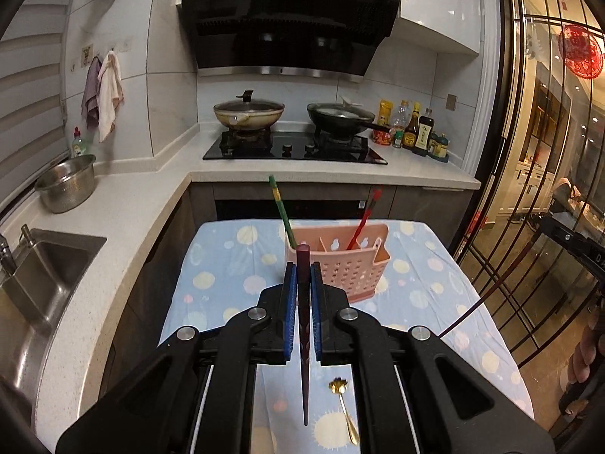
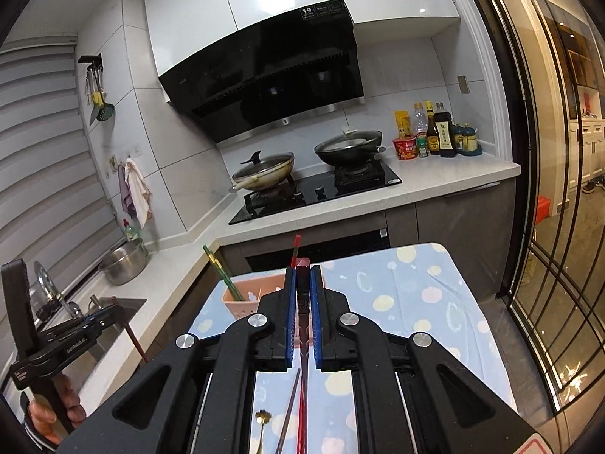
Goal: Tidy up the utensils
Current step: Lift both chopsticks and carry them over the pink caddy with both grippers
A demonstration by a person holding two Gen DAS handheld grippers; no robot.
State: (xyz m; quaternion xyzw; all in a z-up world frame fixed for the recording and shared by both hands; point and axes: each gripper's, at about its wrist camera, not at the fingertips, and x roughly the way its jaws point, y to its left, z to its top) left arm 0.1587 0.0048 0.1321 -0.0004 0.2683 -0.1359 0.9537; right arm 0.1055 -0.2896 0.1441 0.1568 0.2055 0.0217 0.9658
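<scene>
A pink perforated utensil holder stands on the blue dotted tablecloth, with a green chopstick and a red chopstick upright in it. My left gripper is shut on a dark maroon chopstick, held just in front of the holder. My right gripper is shut on a red chopstick, above and right of the holder. A gold spoon lies on the cloth near me. In the right wrist view another brown chopstick lies on the cloth beside the spoon.
The left gripper with its chopstick shows at the left of the right wrist view. Beyond the table is a counter with a sink, a steel bowl, a stove with two pans and sauce bottles. A glass door is on the right.
</scene>
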